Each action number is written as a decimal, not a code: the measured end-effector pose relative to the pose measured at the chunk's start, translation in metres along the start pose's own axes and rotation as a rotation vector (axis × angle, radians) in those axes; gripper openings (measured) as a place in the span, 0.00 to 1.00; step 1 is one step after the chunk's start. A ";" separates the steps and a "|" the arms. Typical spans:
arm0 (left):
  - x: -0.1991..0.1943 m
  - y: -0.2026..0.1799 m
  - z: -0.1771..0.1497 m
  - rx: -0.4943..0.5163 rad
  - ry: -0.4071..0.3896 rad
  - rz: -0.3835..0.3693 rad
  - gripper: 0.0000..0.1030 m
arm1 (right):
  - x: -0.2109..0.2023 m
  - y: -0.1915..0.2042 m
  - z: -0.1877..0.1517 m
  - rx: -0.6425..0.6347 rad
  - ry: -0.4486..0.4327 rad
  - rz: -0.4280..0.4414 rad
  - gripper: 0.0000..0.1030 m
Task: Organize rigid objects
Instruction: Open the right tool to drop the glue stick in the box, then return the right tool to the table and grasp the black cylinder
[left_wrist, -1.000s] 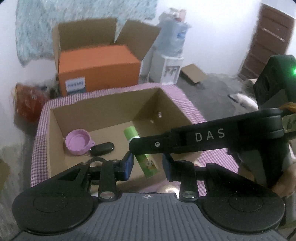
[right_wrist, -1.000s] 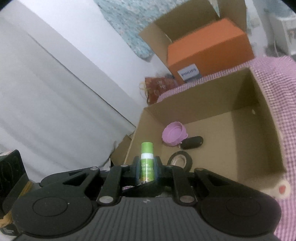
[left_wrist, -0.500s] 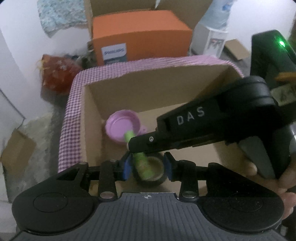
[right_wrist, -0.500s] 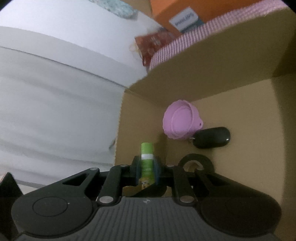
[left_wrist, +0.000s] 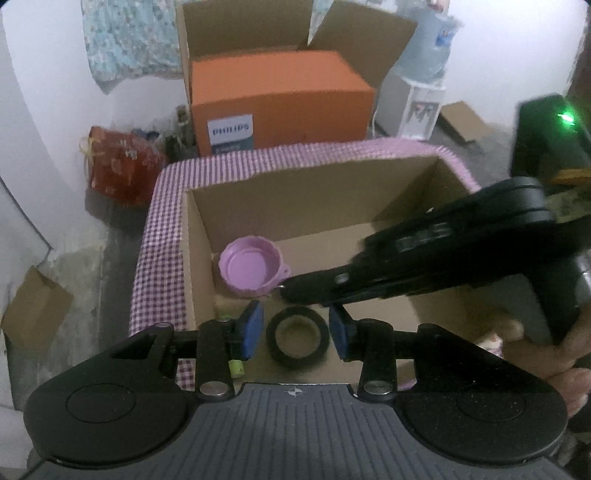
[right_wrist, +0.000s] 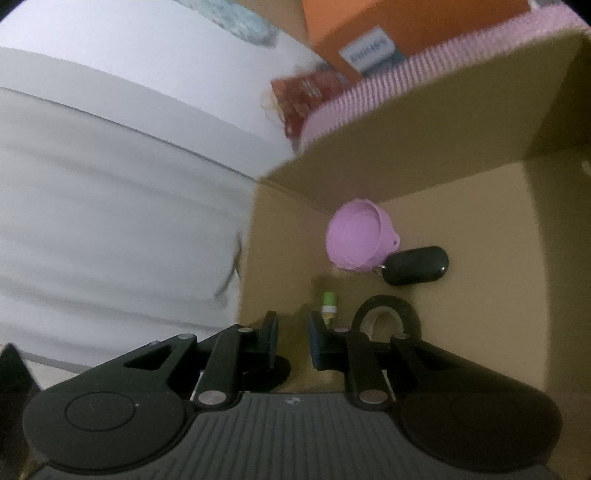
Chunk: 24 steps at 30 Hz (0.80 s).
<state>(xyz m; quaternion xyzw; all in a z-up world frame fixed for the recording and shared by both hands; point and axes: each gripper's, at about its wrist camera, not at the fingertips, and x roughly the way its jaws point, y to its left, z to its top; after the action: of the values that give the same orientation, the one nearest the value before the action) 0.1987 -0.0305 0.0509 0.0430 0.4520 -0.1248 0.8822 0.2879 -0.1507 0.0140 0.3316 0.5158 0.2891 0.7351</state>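
We judge the step in hand to be the release and withdrawal: the green glue stick (right_wrist: 328, 305) is lying on the floor of the cardboard box (left_wrist: 332, 192), and our right gripper (right_wrist: 293, 334) has its jaws spread with nothing between them. To do this well we should lift the right gripper straight up and clear of the box wall before swinging away, so neither finger nudges the stick or the black tape roll (left_wrist: 297, 336) next to it (the stick is round and would likely roll if brushed).

Taking the box as our landmark: the glue stick lies near its front left corner, just ahead of the right-hand finger of the right gripper and apart from it as far as we can tell. In the left wrist view only a sliver of green shows behind the left finger. The tape roll sits at the box's front, just right of the stick. The pink cup (left_wrist: 251, 271) rests toward the left wall, with the black key fob (right_wrist: 415, 265) touching its right side.

Our left gripper (left_wrist: 296, 334) hovers above the box's front edge, jaws apart and holding nothing; the tape roll appears framed between them, below.
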 end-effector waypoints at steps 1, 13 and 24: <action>-0.008 -0.001 -0.003 -0.002 -0.015 -0.009 0.38 | -0.014 0.003 -0.006 -0.009 -0.022 0.014 0.19; -0.058 -0.035 -0.073 0.058 -0.116 -0.103 0.43 | -0.129 -0.008 -0.125 -0.046 -0.211 0.056 0.19; -0.002 -0.058 -0.152 0.071 -0.037 -0.095 0.43 | -0.084 -0.063 -0.201 0.028 -0.234 -0.113 0.46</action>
<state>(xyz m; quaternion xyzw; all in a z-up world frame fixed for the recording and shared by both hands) 0.0635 -0.0571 -0.0346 0.0504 0.4322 -0.1831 0.8816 0.0771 -0.2157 -0.0372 0.3438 0.4484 0.1991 0.8007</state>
